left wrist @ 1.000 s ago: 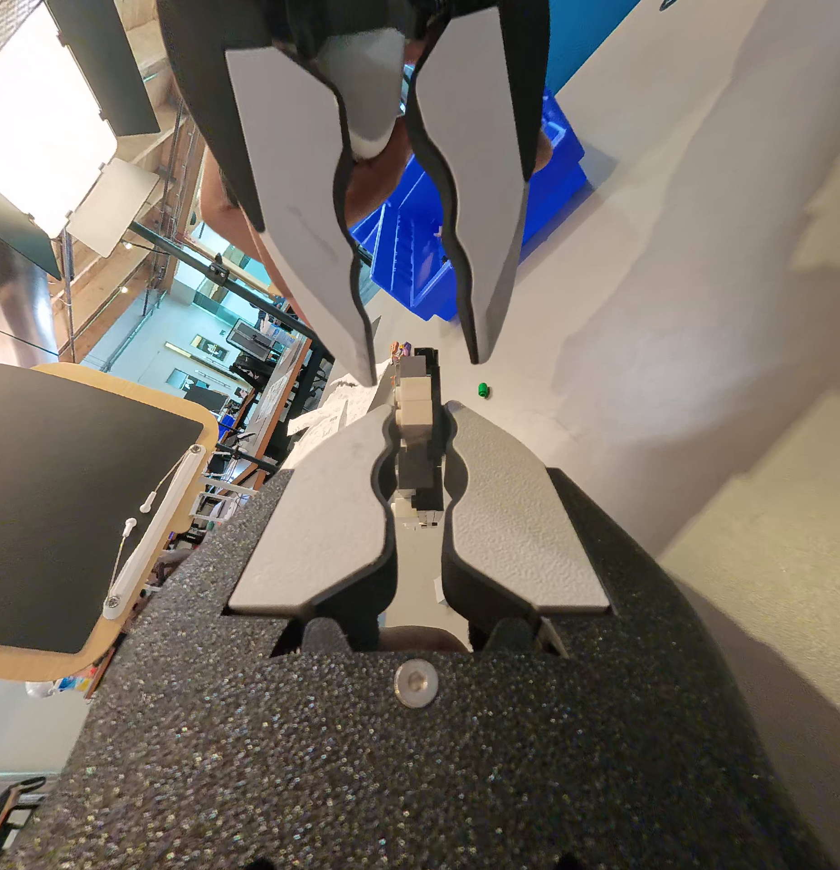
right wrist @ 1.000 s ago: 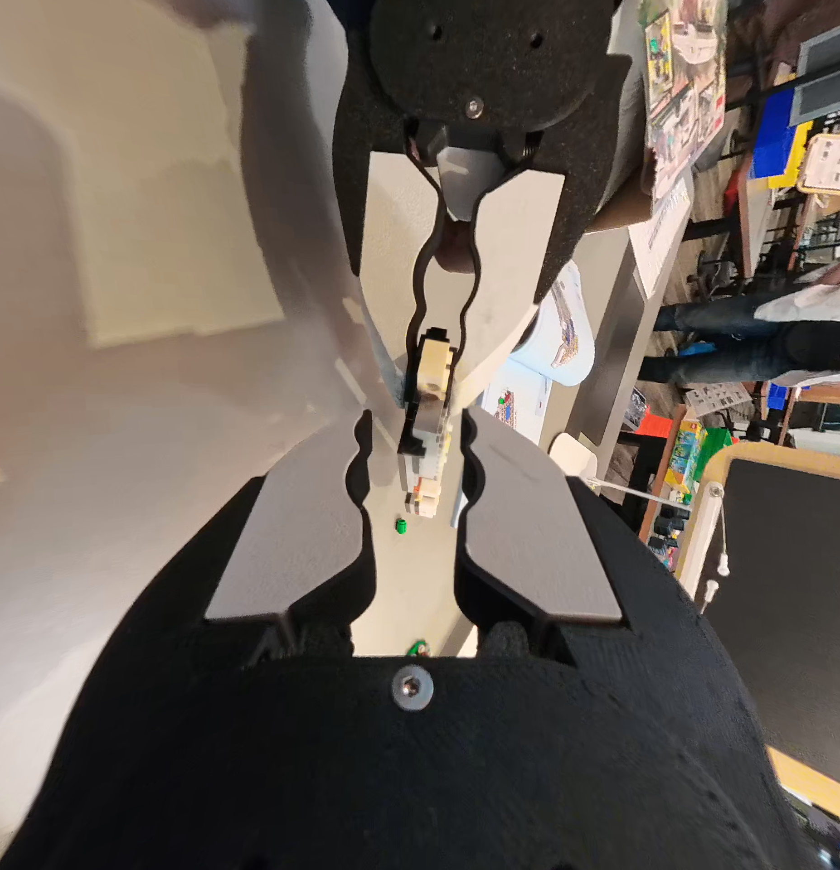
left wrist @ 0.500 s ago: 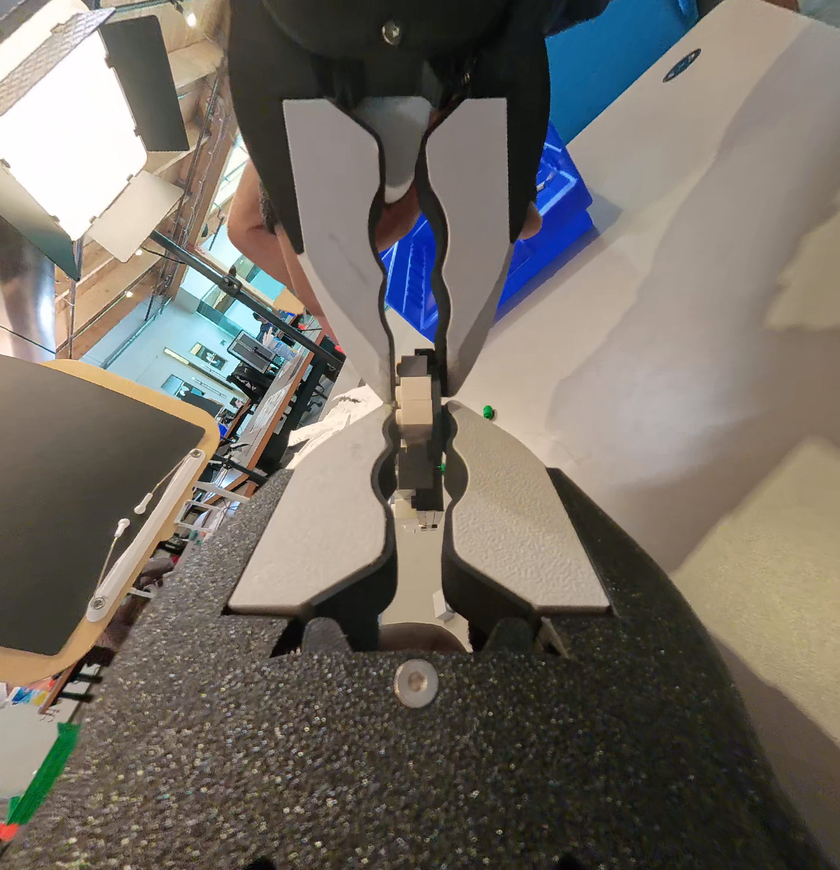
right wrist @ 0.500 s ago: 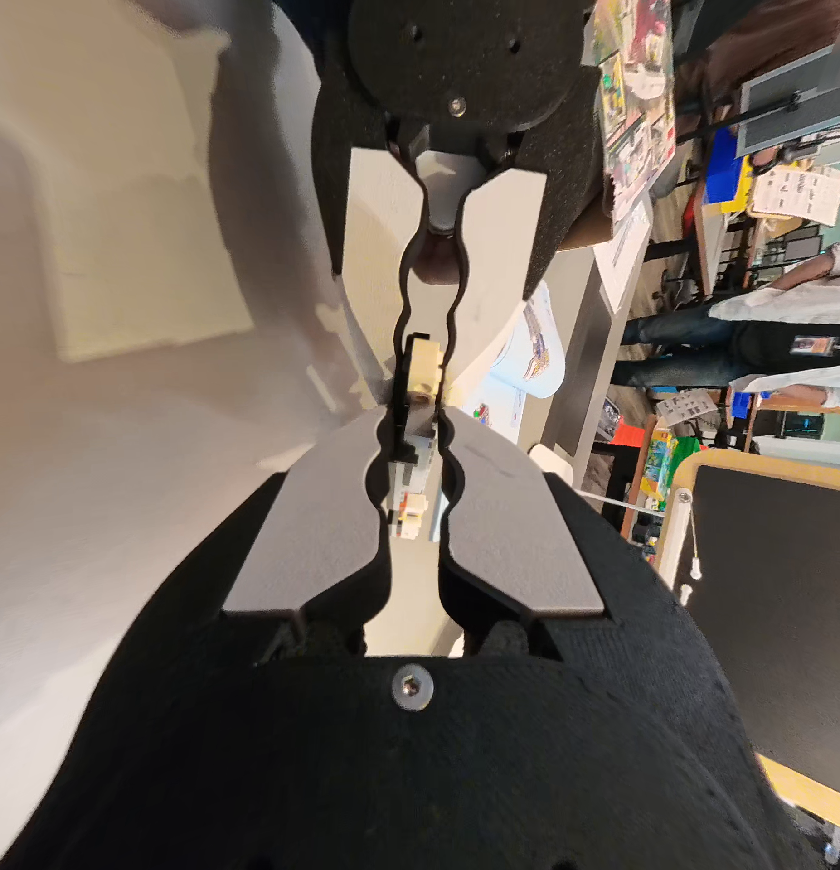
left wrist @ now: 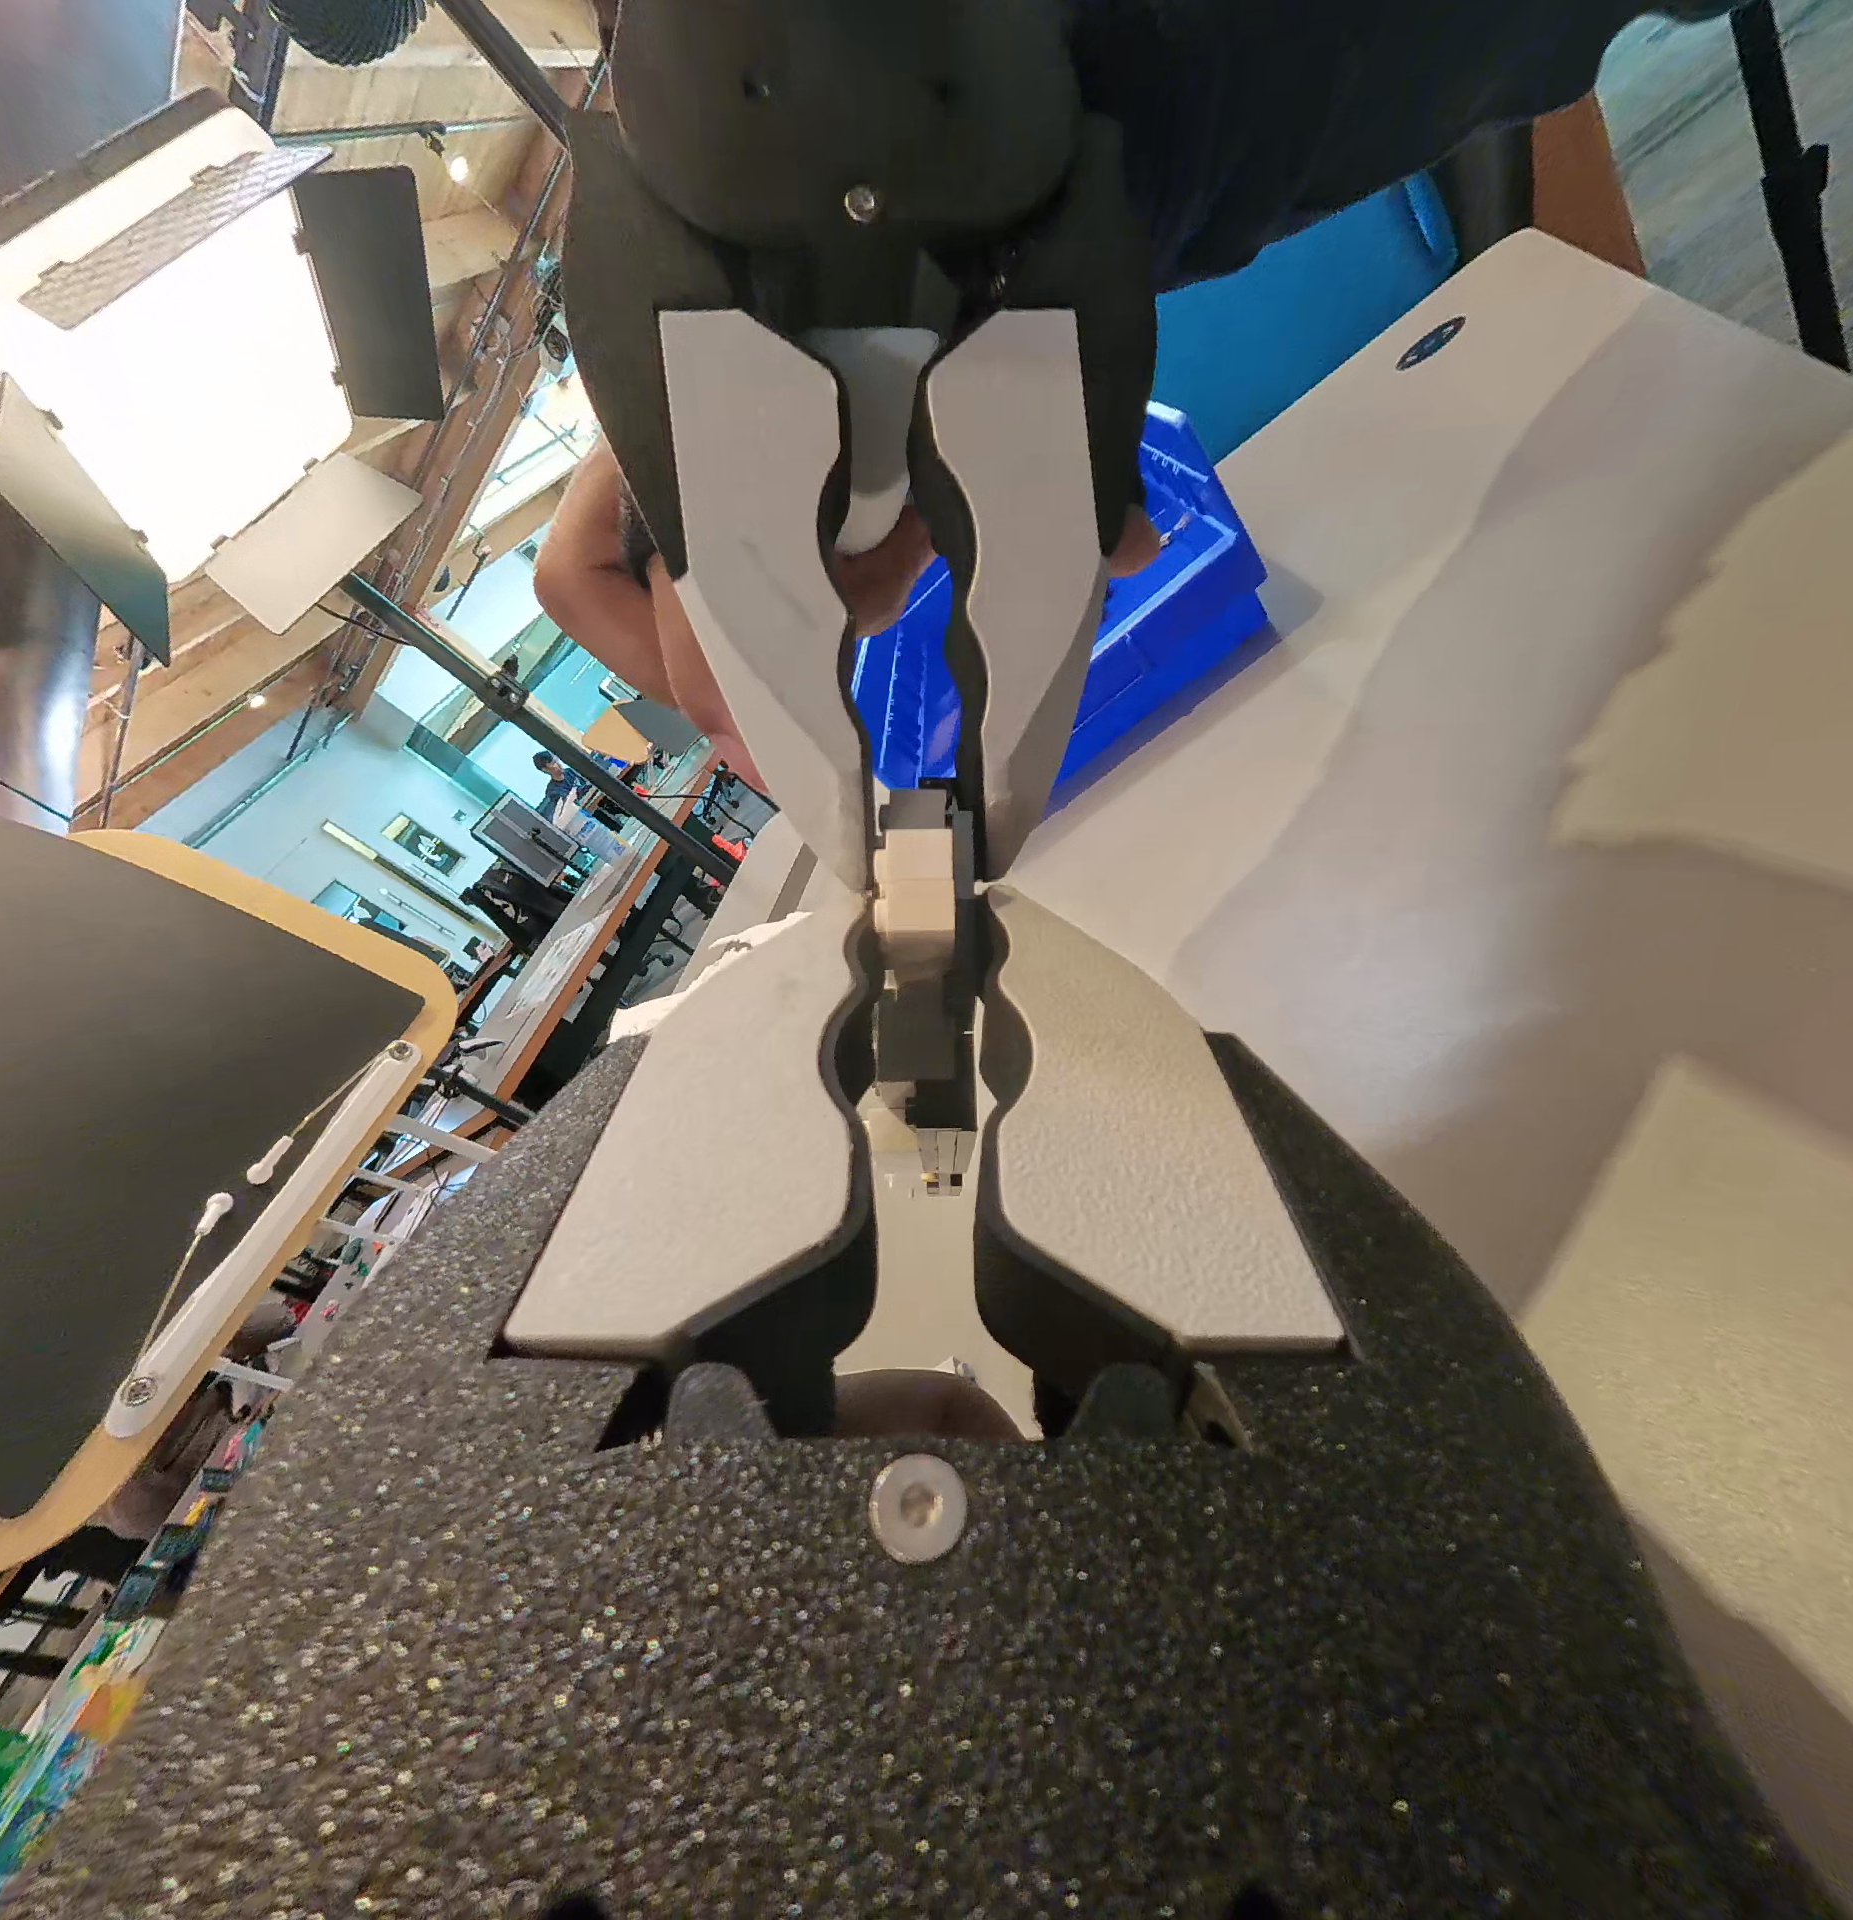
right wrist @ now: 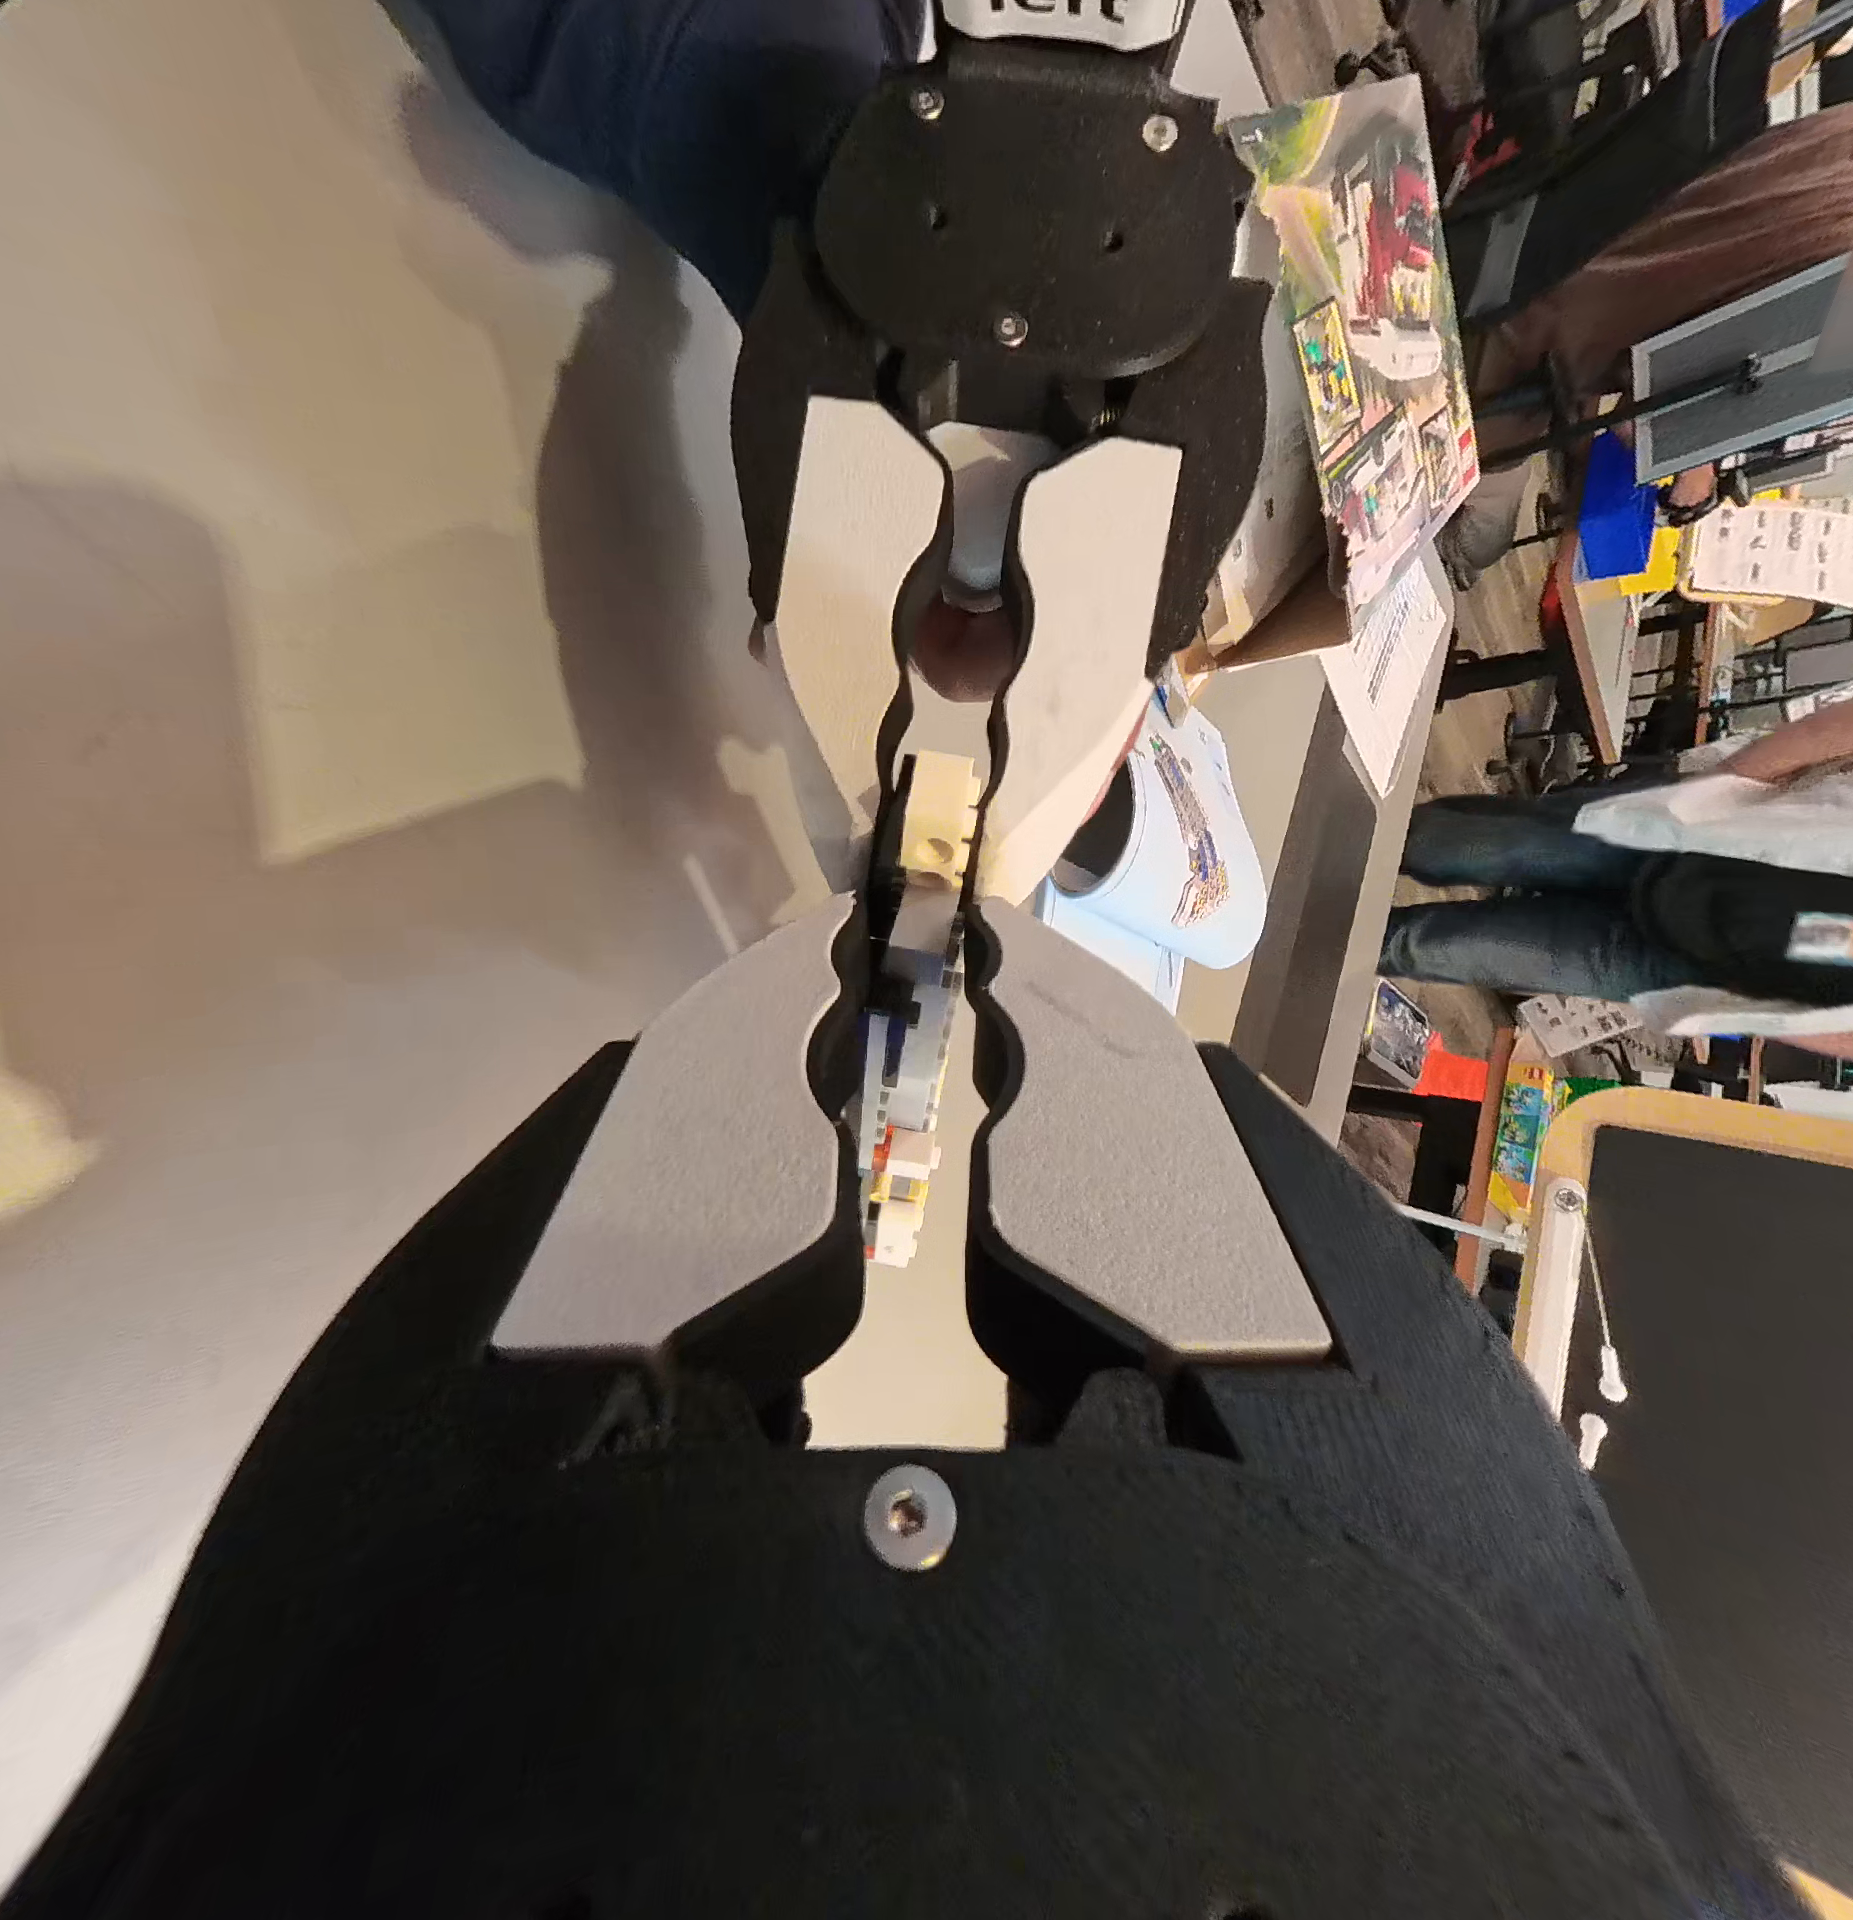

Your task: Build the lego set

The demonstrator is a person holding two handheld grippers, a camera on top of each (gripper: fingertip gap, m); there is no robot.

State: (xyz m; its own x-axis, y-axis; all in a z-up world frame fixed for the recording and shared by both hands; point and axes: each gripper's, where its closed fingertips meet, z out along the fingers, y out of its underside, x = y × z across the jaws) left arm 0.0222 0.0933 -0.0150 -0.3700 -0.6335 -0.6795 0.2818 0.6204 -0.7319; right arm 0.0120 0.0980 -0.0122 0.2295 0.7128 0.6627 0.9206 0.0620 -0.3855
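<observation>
Both grippers (left wrist: 924, 902) (right wrist: 917, 904) meet tip-to-tip, fingers seemingly clamped.

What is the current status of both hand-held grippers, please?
Left hand-held gripper and right hand-held gripper tip to tip, both clamped on one small brick assembly. White table beneath. Nothing between them.

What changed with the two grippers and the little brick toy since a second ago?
The right gripper came in with its fingers apart, then closed on the free end of the brick model. Both grippers now meet tip to tip, each clamping it. The left gripper kept its hold throughout, and the blue bin stayed put.
</observation>
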